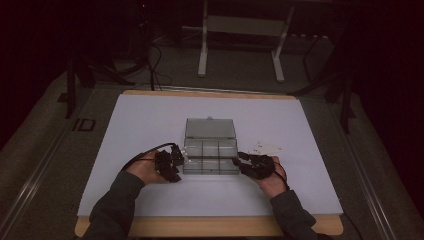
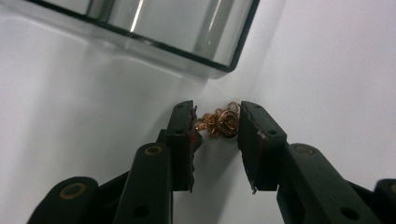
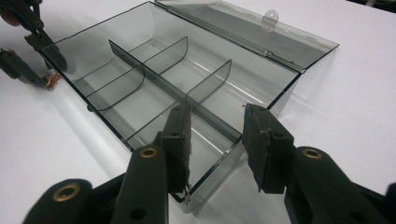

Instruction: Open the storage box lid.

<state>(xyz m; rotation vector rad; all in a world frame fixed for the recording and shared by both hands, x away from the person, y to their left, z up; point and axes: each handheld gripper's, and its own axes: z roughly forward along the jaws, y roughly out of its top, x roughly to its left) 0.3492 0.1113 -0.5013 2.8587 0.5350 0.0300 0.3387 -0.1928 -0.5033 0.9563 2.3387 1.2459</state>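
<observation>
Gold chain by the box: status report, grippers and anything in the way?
Left gripper jaws around gold chain, pads not pressing. Right gripper open, straddling corner of clear box, lid open. Chain on white table, beside box. Nothing in the way.

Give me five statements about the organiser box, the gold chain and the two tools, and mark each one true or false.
1. The clear organiser box has its lid open. True.
2. The gold chain lies in one of the box's compartments. False: it lies on the white table cover, outside the box, near a corner of it.
3. The left tool has the chain between its jaws. True: the jaws flank it with a gap left.
4. The right tool is shut on a ring. False: its jaws stand open around a corner of the box.
5. The compartments in the right gripper view look empty. True.
</observation>
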